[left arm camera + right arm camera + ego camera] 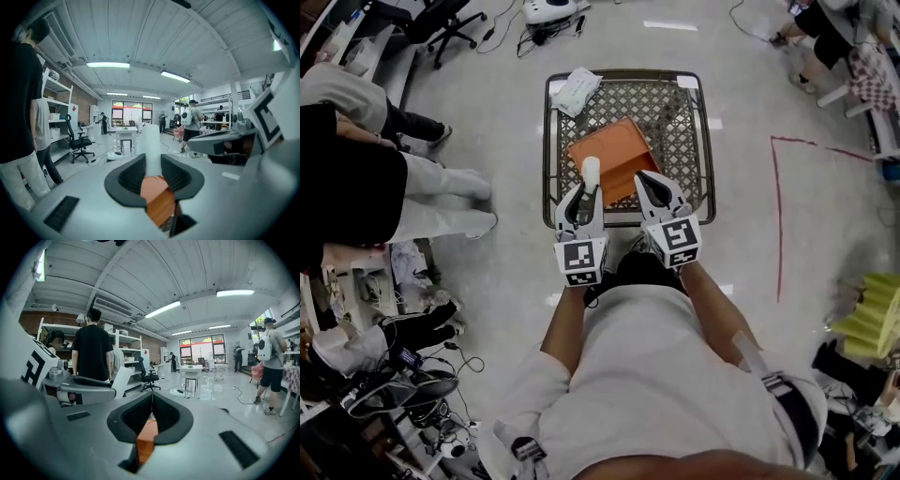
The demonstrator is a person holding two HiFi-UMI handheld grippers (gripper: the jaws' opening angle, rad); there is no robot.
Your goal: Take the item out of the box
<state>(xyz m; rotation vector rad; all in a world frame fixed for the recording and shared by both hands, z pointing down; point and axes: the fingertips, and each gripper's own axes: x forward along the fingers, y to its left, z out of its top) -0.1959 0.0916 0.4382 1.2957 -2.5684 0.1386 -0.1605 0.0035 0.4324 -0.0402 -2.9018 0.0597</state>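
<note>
An orange box (614,150) lies in a wire mesh cart (698,141). My left gripper (588,187) is shut on a white cylinder (591,170), which stands upright over the box's near left edge. In the left gripper view the cylinder (151,143) rises between the pads, with the orange box (158,199) below. My right gripper (644,177) sits at the box's near right corner. In the right gripper view its jaws (152,405) meet, and an edge of the orange box (145,439) runs up between them.
A white packet (575,90) lies in the cart's far left corner. People stand at the left (441,183). A red tape line (776,216) marks the floor on the right, with a yellow object (872,314) further right. An office chair (441,23) stands at the far left.
</note>
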